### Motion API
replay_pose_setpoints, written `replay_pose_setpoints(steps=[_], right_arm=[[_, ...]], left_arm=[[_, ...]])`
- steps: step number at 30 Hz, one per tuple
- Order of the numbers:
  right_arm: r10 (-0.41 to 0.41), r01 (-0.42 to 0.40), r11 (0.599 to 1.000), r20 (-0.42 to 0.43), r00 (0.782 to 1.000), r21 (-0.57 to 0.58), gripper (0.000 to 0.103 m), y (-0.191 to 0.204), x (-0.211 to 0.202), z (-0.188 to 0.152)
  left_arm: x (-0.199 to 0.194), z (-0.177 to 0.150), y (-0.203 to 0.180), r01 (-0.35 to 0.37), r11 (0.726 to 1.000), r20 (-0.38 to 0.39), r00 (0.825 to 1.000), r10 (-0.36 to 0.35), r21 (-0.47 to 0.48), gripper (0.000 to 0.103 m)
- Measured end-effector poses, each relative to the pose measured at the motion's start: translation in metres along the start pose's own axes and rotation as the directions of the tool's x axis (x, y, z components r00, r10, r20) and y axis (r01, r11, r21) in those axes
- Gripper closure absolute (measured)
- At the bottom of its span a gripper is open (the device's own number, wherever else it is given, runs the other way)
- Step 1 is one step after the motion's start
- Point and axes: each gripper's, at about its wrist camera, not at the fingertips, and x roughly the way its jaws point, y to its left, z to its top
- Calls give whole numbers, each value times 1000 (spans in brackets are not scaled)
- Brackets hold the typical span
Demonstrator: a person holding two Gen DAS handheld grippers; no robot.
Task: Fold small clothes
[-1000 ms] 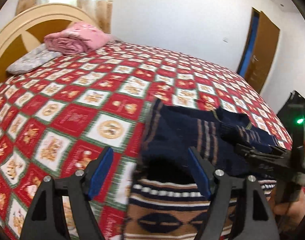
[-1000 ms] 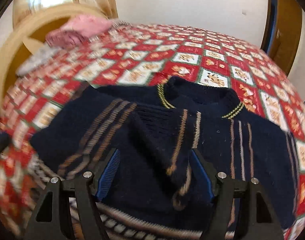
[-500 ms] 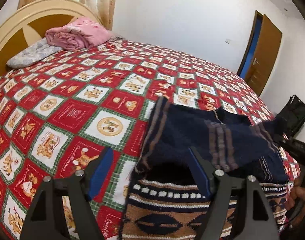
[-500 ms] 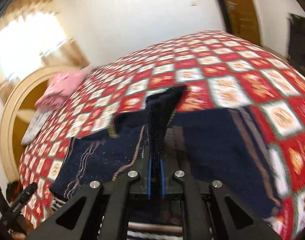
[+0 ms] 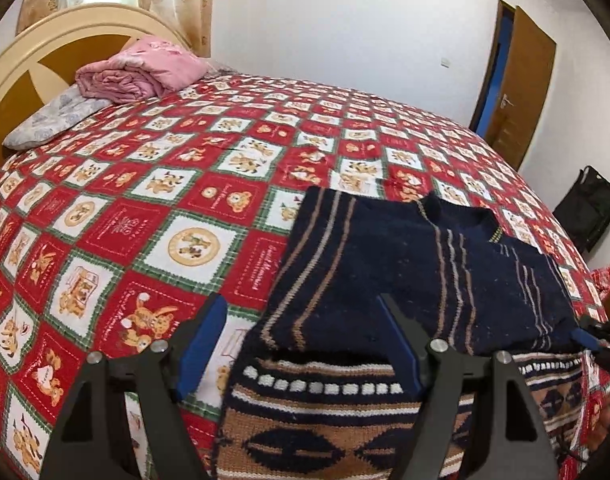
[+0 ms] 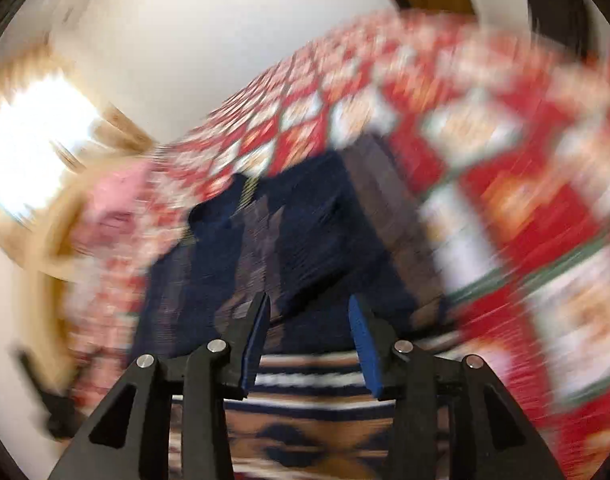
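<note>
A small navy knit sweater (image 5: 405,272) with tan stripes and a brown patterned hem lies on the bed, both sleeves folded in over its body. My left gripper (image 5: 301,312) is open and empty, just above the sweater's lower left edge. The right wrist view is motion-blurred; there my right gripper (image 6: 309,310) is open and empty over the sweater (image 6: 305,240) near its hem. Its tip (image 5: 597,336) shows at the right edge of the left wrist view, beside the sweater's lower right side.
The bed has a red, white and green checked cover (image 5: 165,208). A pink folded blanket (image 5: 141,70) and a grey pillow (image 5: 53,116) lie by the headboard (image 5: 45,36). A black bag (image 5: 589,208) and a wooden door (image 5: 517,92) stand at the right.
My right gripper had shut on the right sleeve, carried it over the sweater's body, and has now opened and let it go. The left gripper stayed open and rose slightly.
</note>
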Motion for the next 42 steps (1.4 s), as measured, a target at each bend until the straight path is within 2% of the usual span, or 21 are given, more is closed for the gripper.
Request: replay_pose_setpoints(steps=[2,3,10,15,16,18,20,21,23,25,26,27,29,30,31,32,33,36,39,41,42], right_arm=[[-48,52,990,32,998,-134,60,21,-1,4],[-38,41,986,24,999,-164,60,28,4,4],[-57,43,989,-95,994,-145,60,49,79,1],[-138,120,971,-77,987,-207,60,64,92,-1],[-125,108,976,-83,989,-188,60,62,89,0],[-11,5,997,-66,998,-83,60,51,70,5],[96,-96,995,-1,995,-15,60,45,43,7],[163,-163,987,38,986,10,60,45,28,6],[310,-316,946,87,947,69,60,45,8,3],[477,-491,857,115,871,156,60,47,-2,-2],[574,-585,776,119,810,236,60,46,-3,-6],[638,-642,707,125,760,297,60,47,-2,-10],[748,-730,548,151,646,407,60,46,-1,-17],[786,-756,489,156,599,435,60,47,-3,-19],[800,-766,471,153,580,438,60,48,-8,-19],[805,-771,476,143,575,422,60,51,-16,-18],[795,-766,513,122,594,387,60,53,-26,-15],[726,-711,644,69,685,284,59,54,-62,-10],[671,-658,719,25,741,225,59,40,-98,-6],[596,-586,789,0,803,181,59,27,-130,-7],[567,-560,812,1,823,164,59,16,-142,-8]], left_arm=[[5,0,2,1,1000,-12,1000,-1,-23,25],[7,-1,1,4,1000,-21,1000,-5,-28,25],[14,-6,3,-64,998,-77,995,62,-20,25],[23,-9,8,-129,992,-67,989,129,15,25],[28,-11,7,-151,988,-74,986,152,27,25],[41,-15,9,-179,983,-121,976,182,35,25],[42,-18,12,-153,988,-139,978,154,18,25],[37,-19,14,-136,991,-126,983,136,8,25],[30,-17,16,-109,994,-109,988,108,-10,25],[24,-14,18,-73,996,-99,993,68,-57,25],[22,-12,17,-57,996,-99,994,50,-72,25],[19,-11,17,-29,995,-98,995,20,-91,25],[12,-8,14,14,994,-91,996,-24,-105,25],[6,-7,12,32,994,-83,996,-41,-101,25],[0,-5,11,50,994,-70,996,-57,-95,25],[-4,-4,11,63,994,-60,996,-68,-91,25],[-12,-2,12,81,993,-44,995,-84,-85,25],[-29,0,16,130,990,-19,991,-131,-60,24],[-46,-2,20,183,983,-24,983,-183,-7,23],[-57,-4,23,195,980,-18,981,-194,31,23],[-65,-6,26,195,979,-7,981,-195,56,23]])
